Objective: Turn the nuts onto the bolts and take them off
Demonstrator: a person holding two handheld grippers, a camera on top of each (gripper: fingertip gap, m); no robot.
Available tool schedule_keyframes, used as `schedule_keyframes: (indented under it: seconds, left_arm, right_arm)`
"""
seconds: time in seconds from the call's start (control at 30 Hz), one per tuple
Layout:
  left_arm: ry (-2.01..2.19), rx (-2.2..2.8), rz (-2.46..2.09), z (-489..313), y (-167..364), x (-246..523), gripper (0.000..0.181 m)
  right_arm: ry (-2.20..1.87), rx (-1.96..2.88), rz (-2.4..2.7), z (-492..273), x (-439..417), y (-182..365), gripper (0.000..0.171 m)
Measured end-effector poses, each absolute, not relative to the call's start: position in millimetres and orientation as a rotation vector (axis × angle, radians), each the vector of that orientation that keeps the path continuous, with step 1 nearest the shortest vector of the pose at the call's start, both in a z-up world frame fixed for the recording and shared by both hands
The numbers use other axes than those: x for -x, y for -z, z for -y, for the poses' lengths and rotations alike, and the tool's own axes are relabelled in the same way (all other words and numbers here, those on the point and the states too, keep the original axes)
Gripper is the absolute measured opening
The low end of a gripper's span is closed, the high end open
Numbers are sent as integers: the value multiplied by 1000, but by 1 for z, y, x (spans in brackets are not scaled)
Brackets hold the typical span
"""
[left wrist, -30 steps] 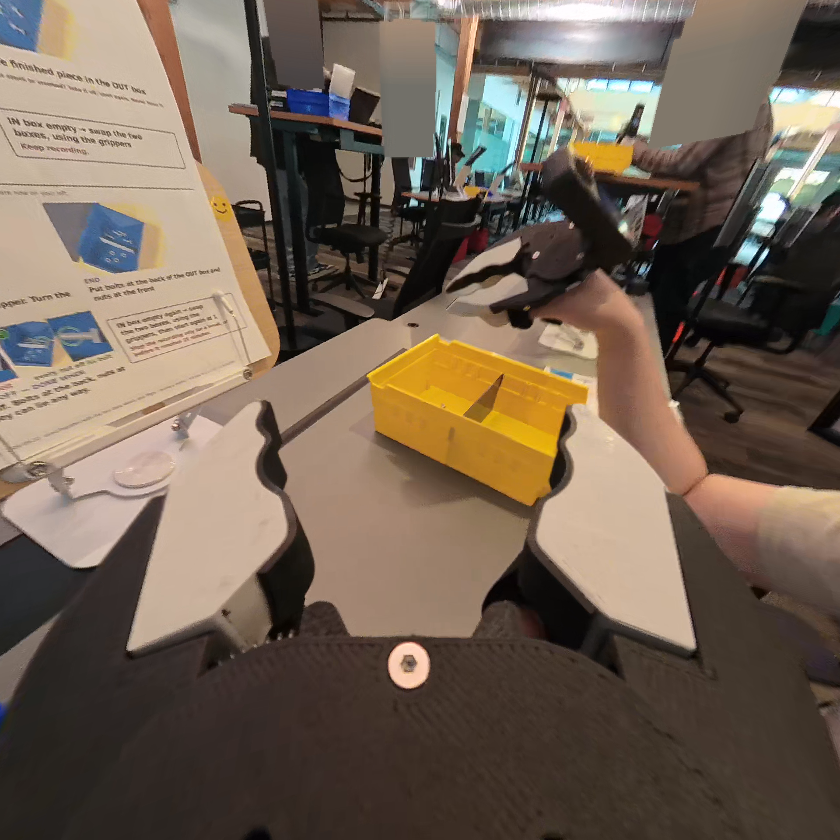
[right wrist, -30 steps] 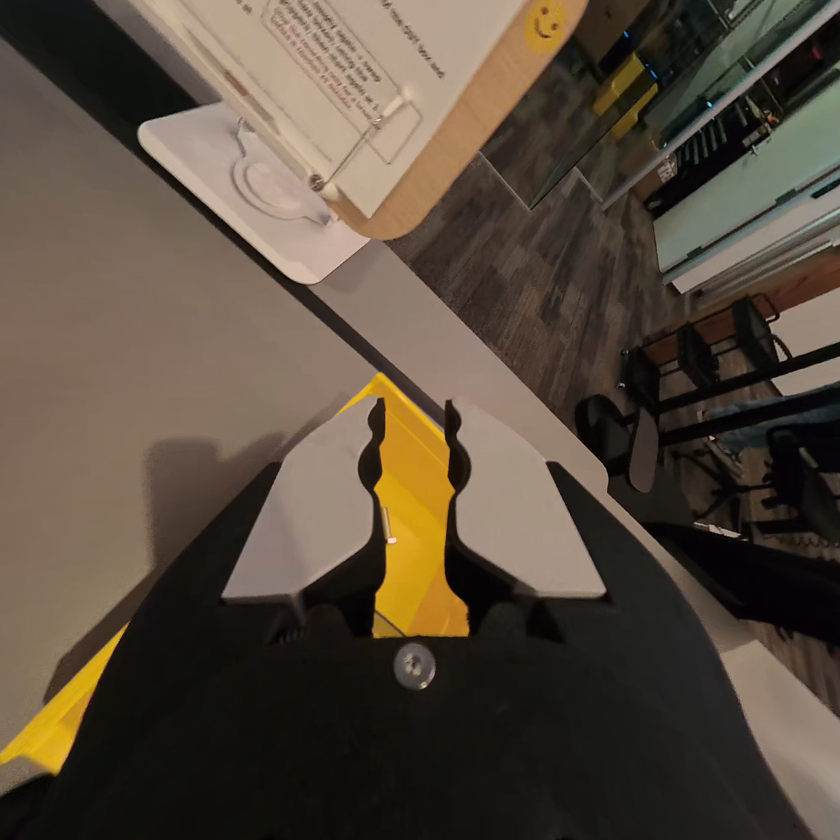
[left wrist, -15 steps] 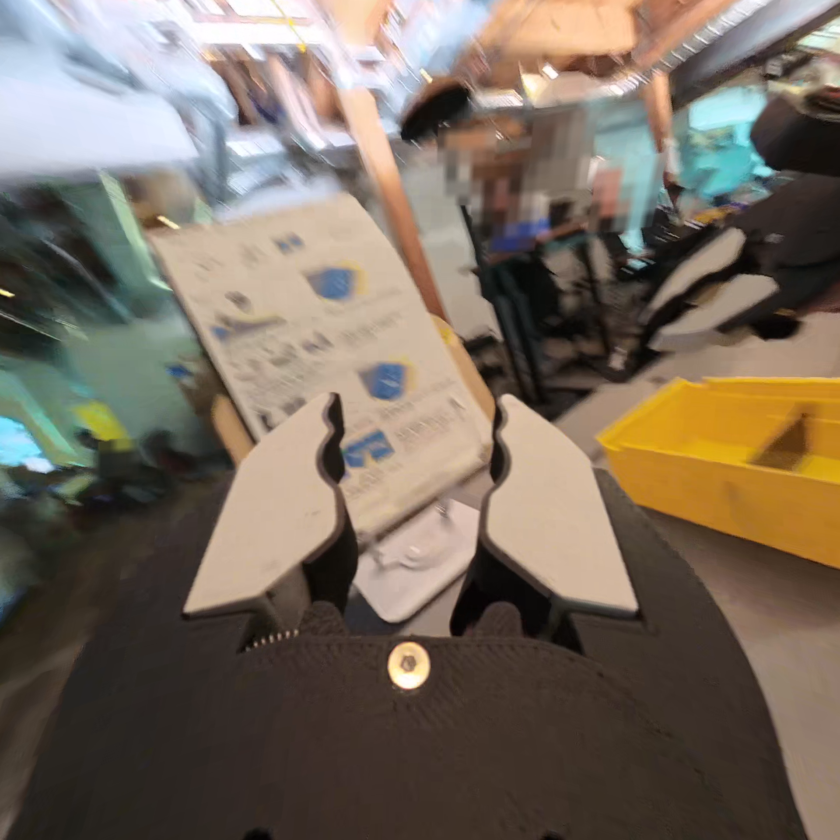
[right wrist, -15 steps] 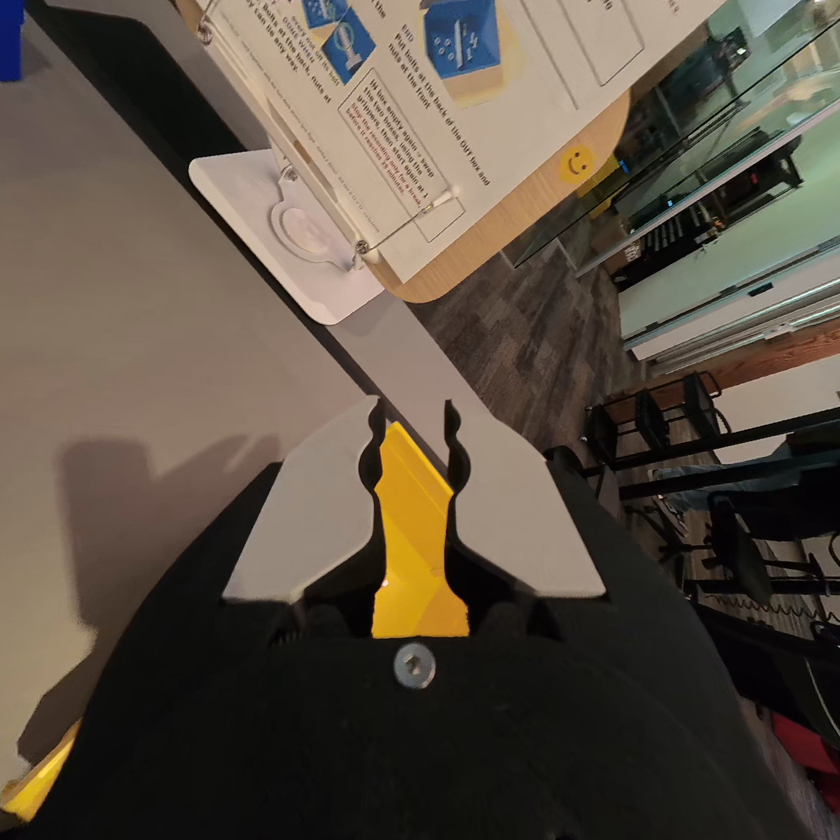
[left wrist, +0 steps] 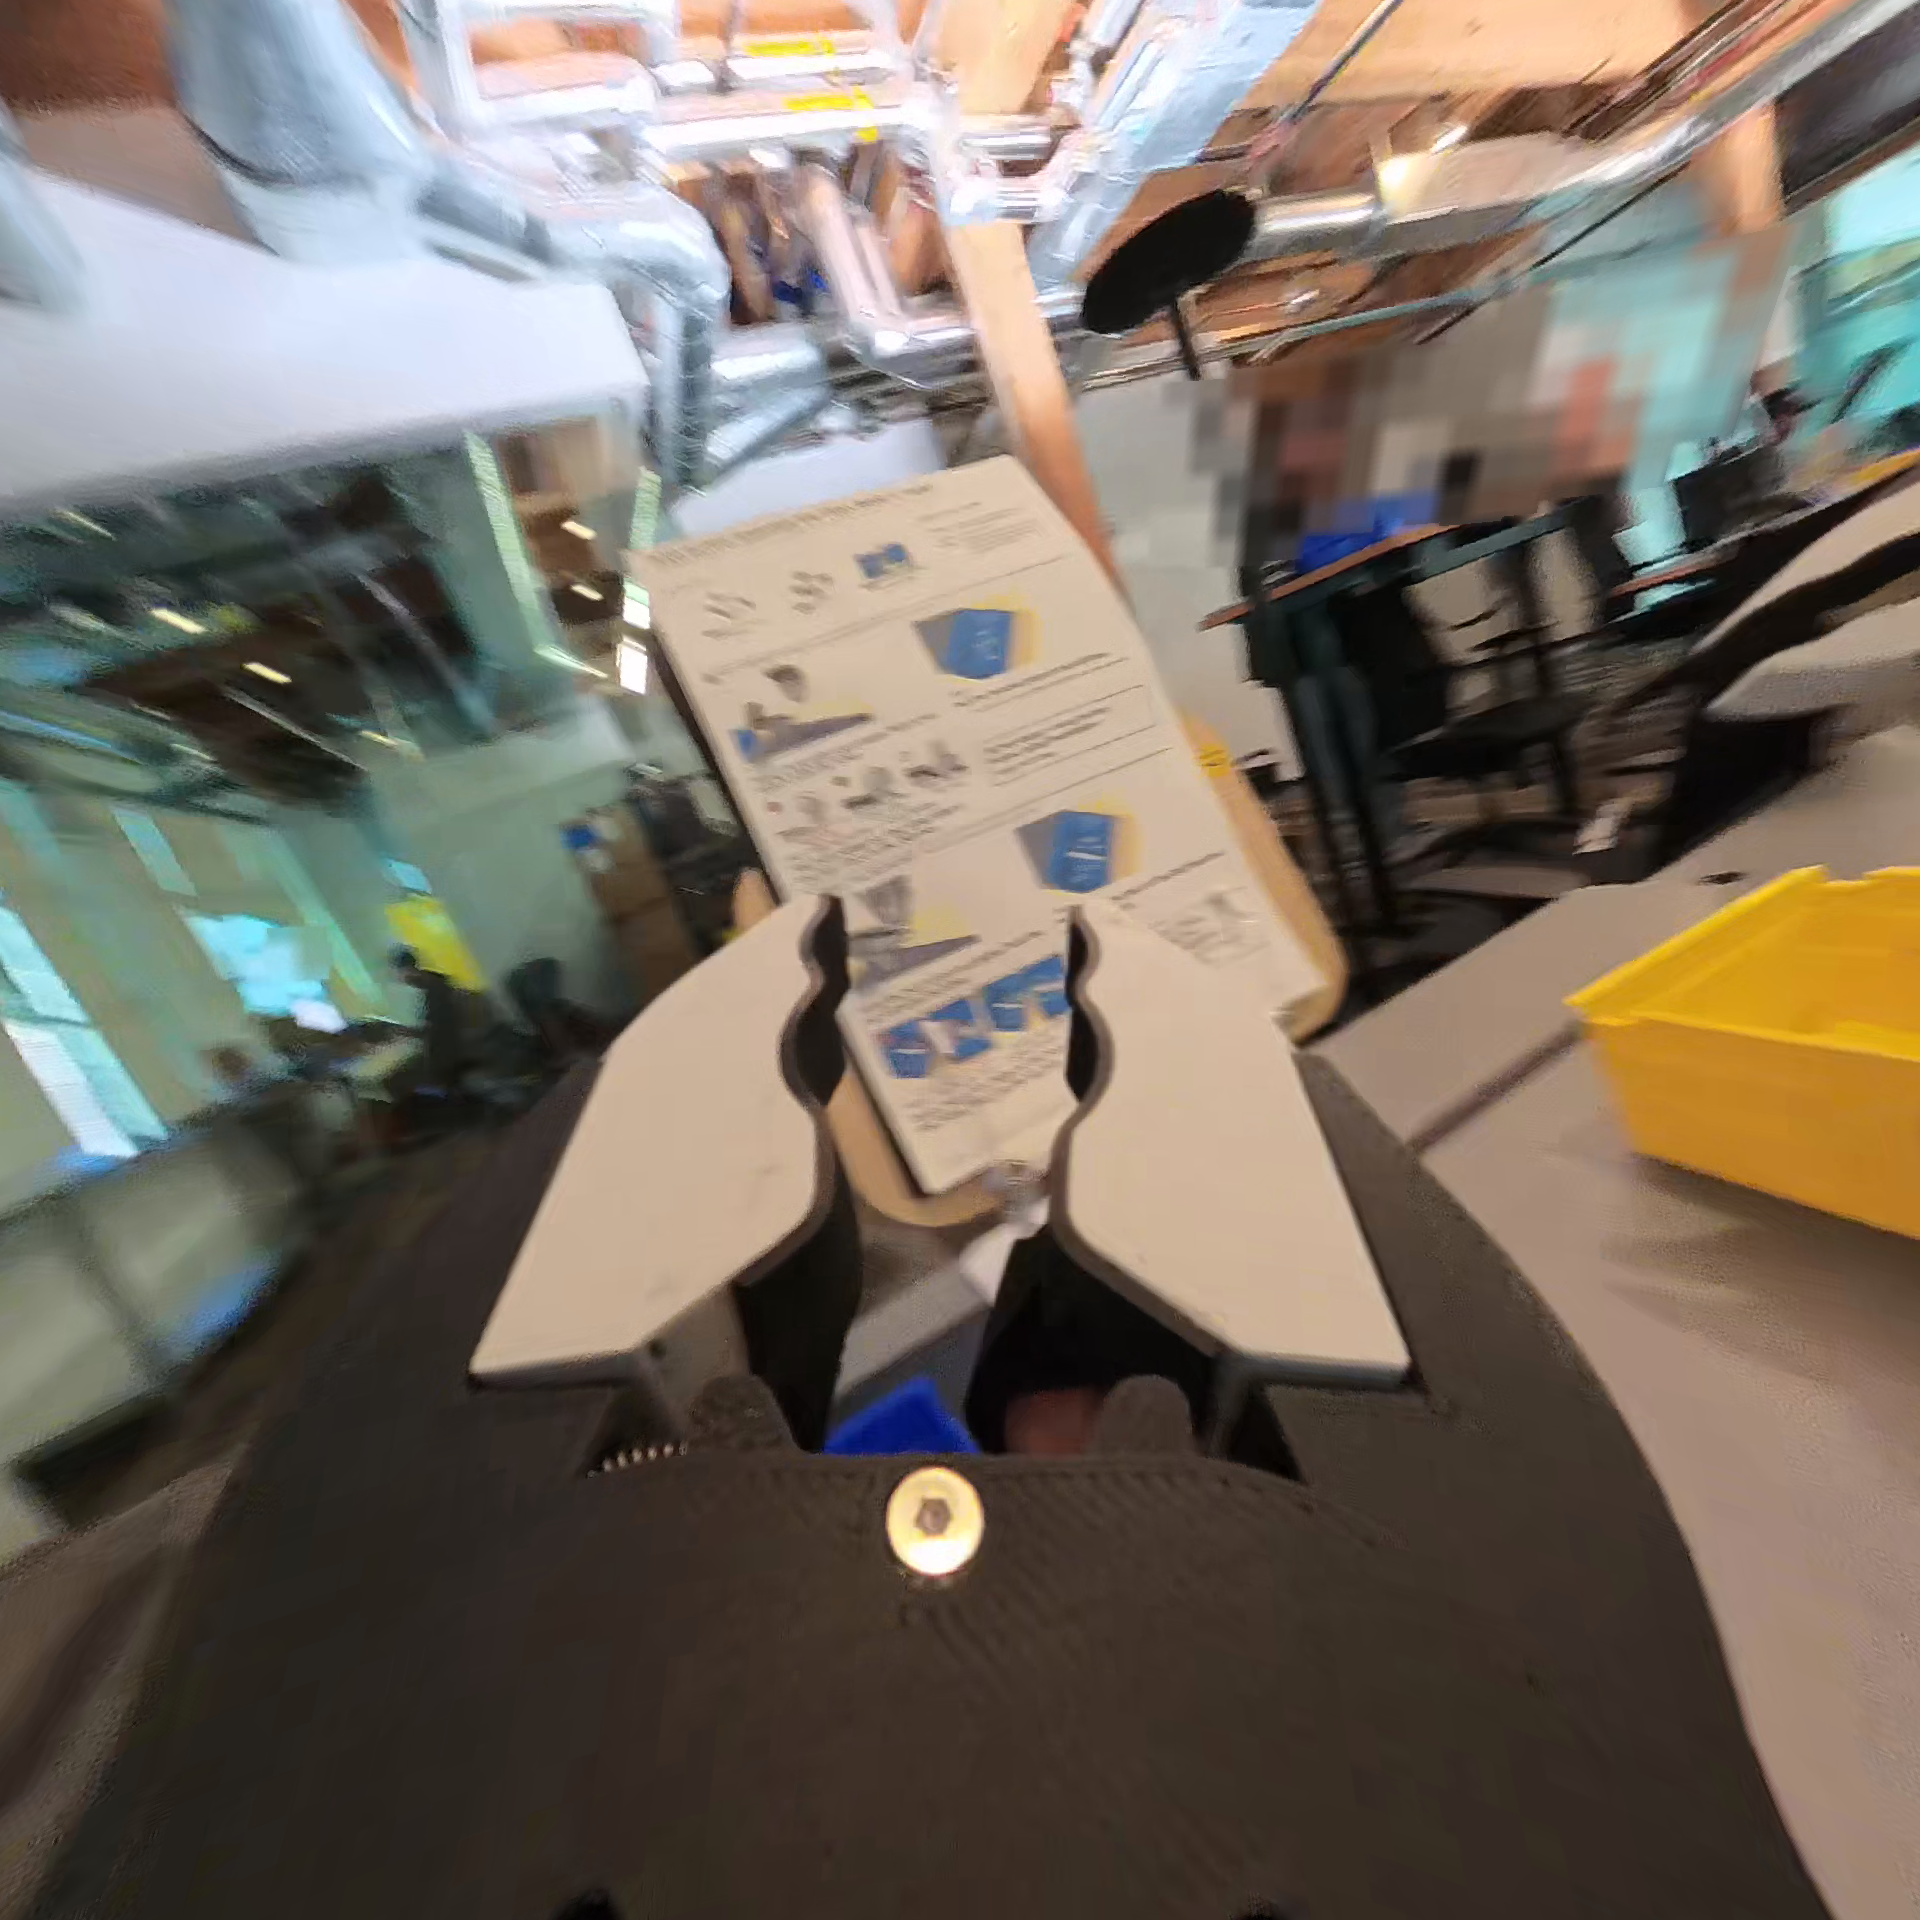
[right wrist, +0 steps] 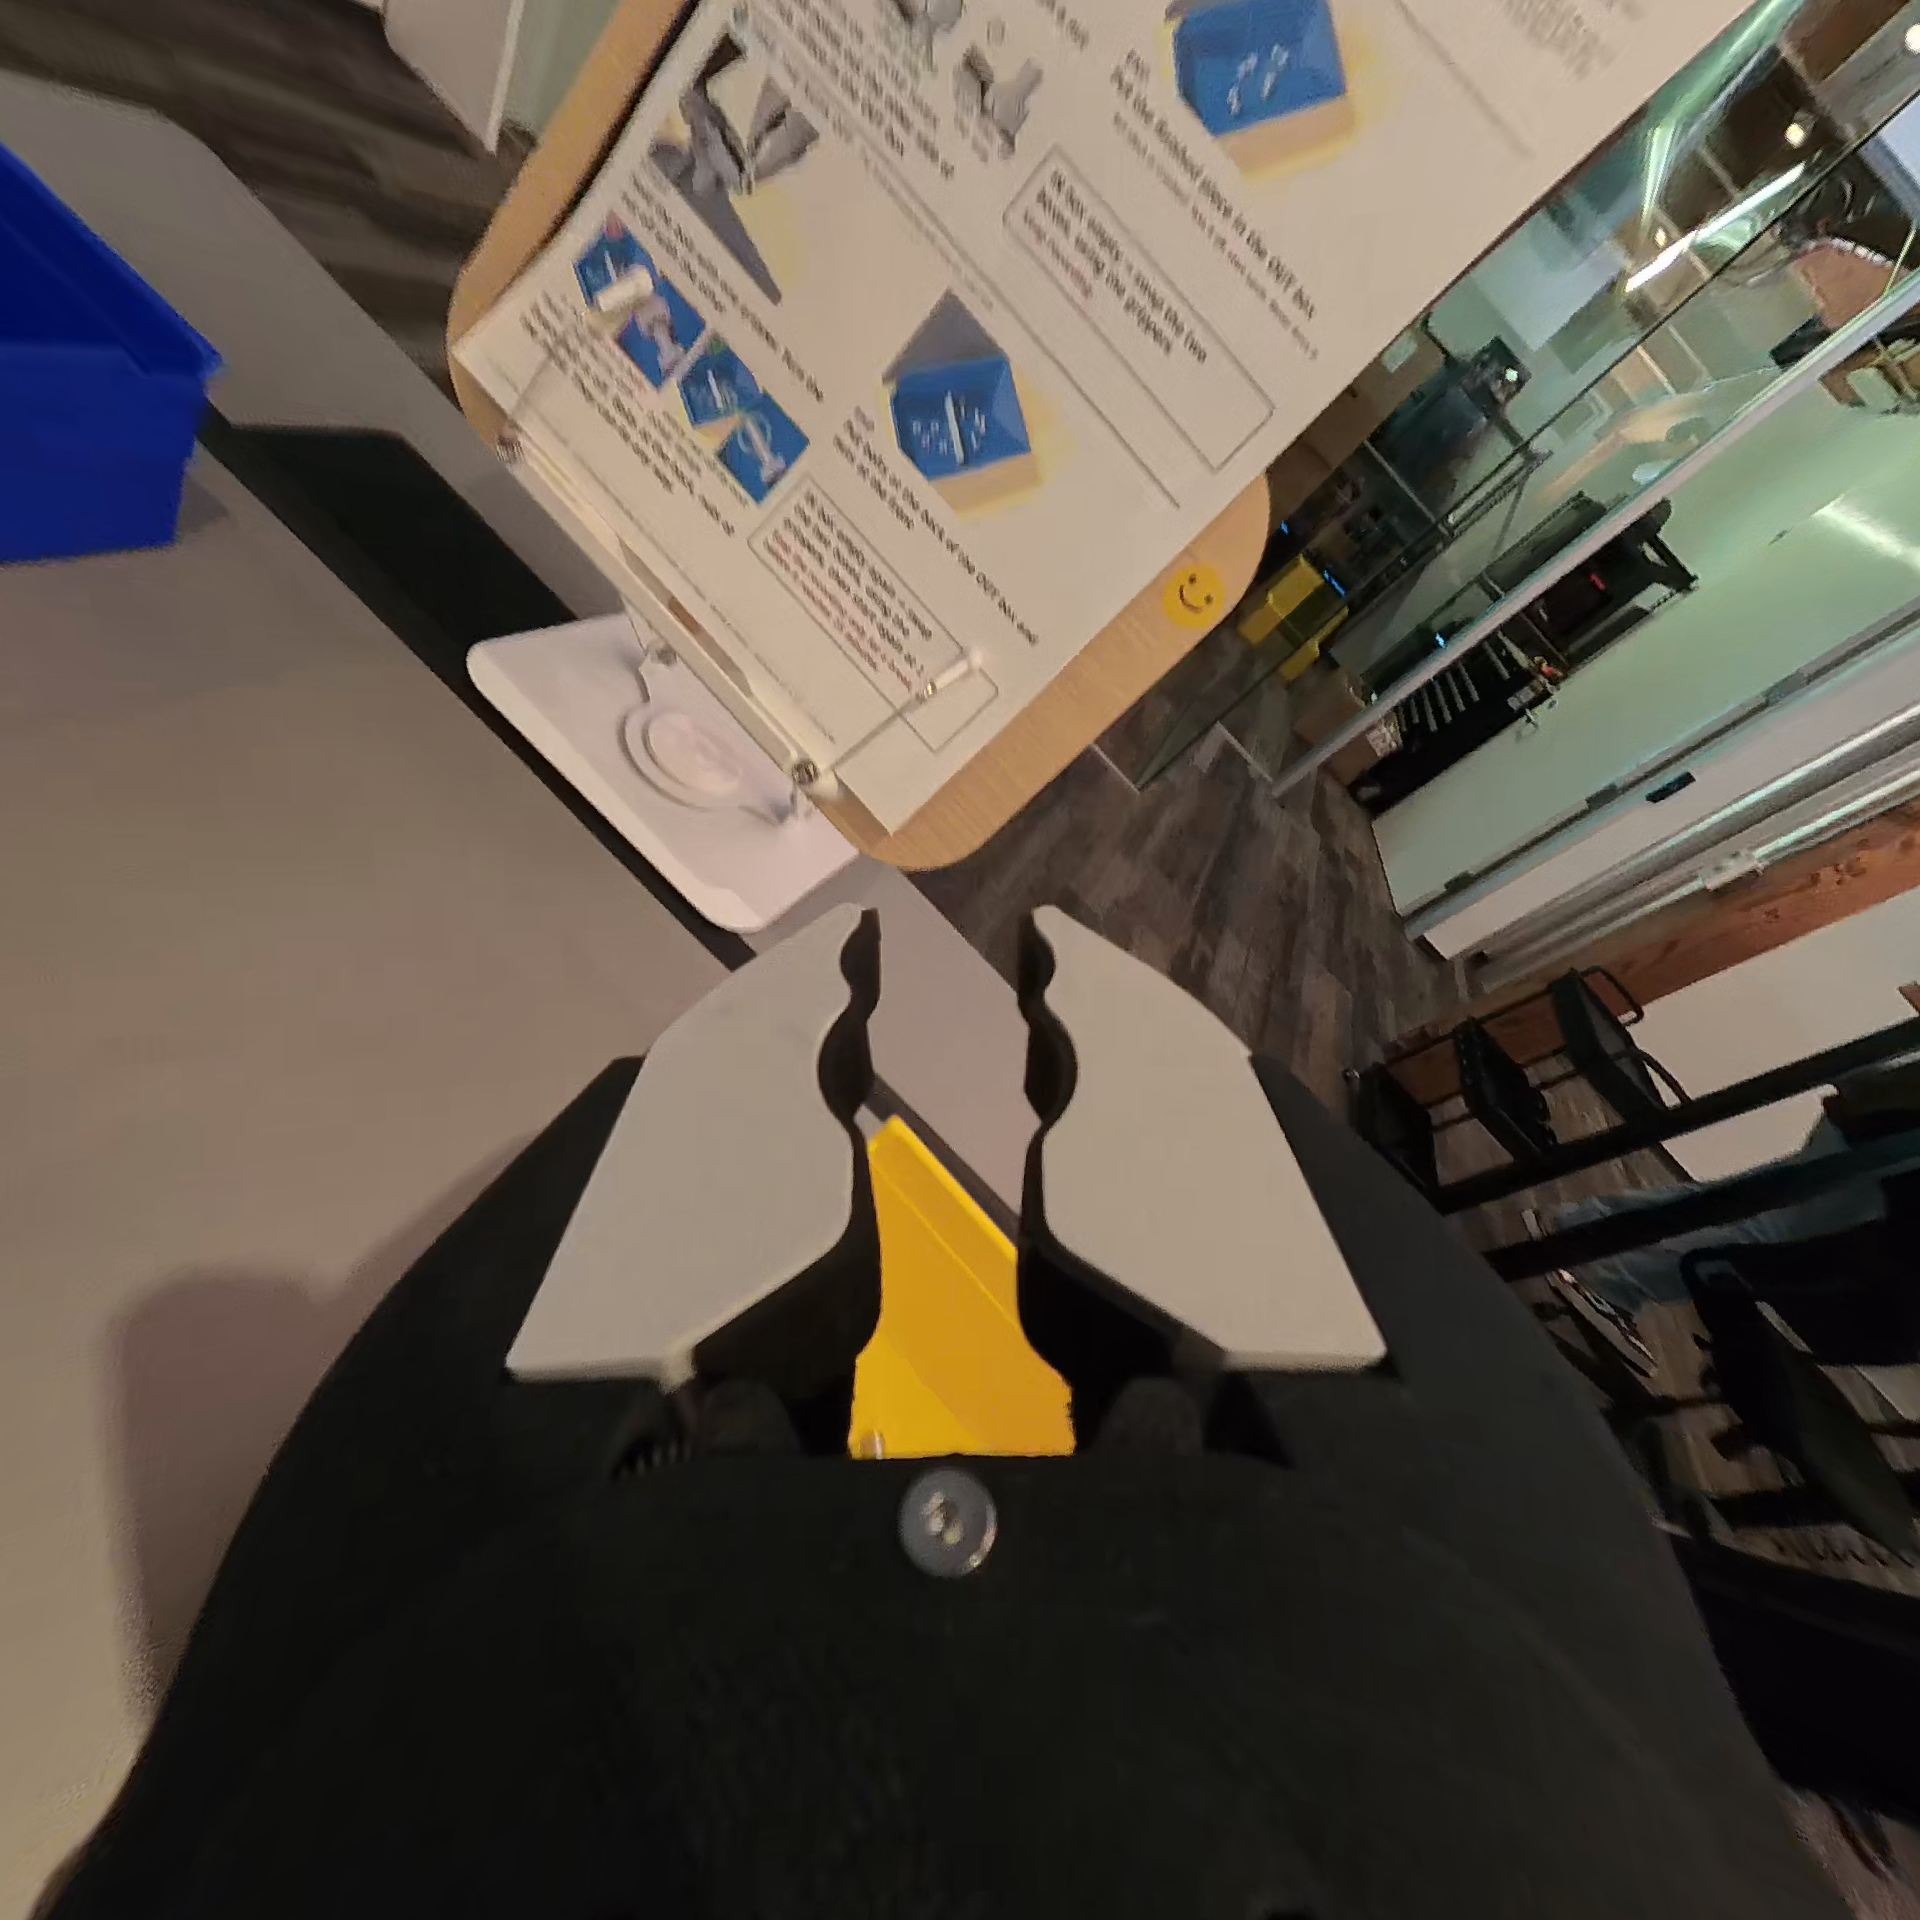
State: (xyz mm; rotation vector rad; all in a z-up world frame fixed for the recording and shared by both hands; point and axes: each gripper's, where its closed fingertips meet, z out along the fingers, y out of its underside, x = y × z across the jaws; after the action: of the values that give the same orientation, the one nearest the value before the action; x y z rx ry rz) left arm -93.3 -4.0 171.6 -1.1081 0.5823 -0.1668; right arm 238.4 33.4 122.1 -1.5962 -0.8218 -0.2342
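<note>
Above the grey table (right wrist: 312, 935), both grippers are lifted clear and neither has hold of anything. The left gripper (left wrist: 951, 935) points up toward the propped instruction sheet (left wrist: 935, 748), its jaws parted by a moderate gap with only background between them. The right gripper (right wrist: 945, 935) looks down past a corner of the yellow bin (right wrist: 951, 1340), its jaws a little apart and empty too. A small metal piece, probably a bolt (right wrist: 876, 1442), shows at the bin's bottom edge; no nut can be made out. A blue bin (right wrist: 73, 416) sits at the far left of the right wrist view, well apart from the yellow one. The step in hand seems to be fetching a part. To do it well, a gripper should drop straight over the bin, open wider than the bolt, and close across its shank so the thread end stays free for a nut.
</note>
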Motion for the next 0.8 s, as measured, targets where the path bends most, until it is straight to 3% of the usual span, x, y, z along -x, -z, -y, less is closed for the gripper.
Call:
schedule_keyframes:
  seconds: [0.03,0.13,0.27,0.43,0.67,0.8]
  left_arm:
    - [77,1069,-574,6,-176,100,36]
    - [-91,1058,-561,6,-180,115,37]
    - [9,1212,-597,-9,-161,125,62]
    - [185,1650,-898,-11,-84,126,44]
    - [36,2183,-887,-23,3,181,28]
    - [157,2395,-800,-29,46,185,33]
  right_arm:
    - [194,1563,807,-32,-233,-128,27]
    - [63,1460,759,-24,-219,-146,30]
    - [-2,1402,746,-16,-211,-156,30]
    - [19,1432,796,-20,-206,-145,31]
    - [55,1472,851,-28,-201,-129,31]
    - [67,1481,864,-29,-200,-126,31]
